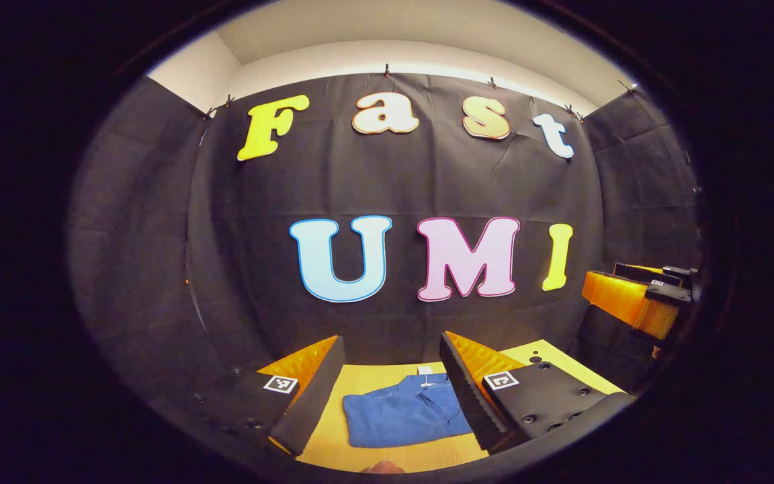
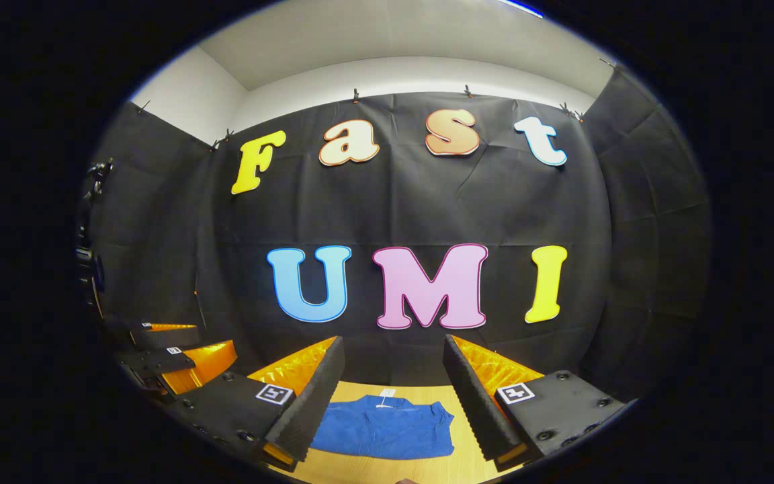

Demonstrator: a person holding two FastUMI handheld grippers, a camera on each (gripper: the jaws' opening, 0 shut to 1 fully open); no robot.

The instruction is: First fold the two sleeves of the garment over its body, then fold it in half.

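Folded blue garment (image 1: 404, 413) on table (image 1: 333, 437) — right edge hidden behind left gripper (image 1: 394, 390)

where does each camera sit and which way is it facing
Left gripper view: rides on the left gripper, facing the booth wall over the table and blue garment; its own open fingers frame the garment, and the right gripper shows at far right.
Right gripper view: rides on the right gripper, facing the same wall; own open fingers below, left gripper at far left.
Shared: garment, table, wall.
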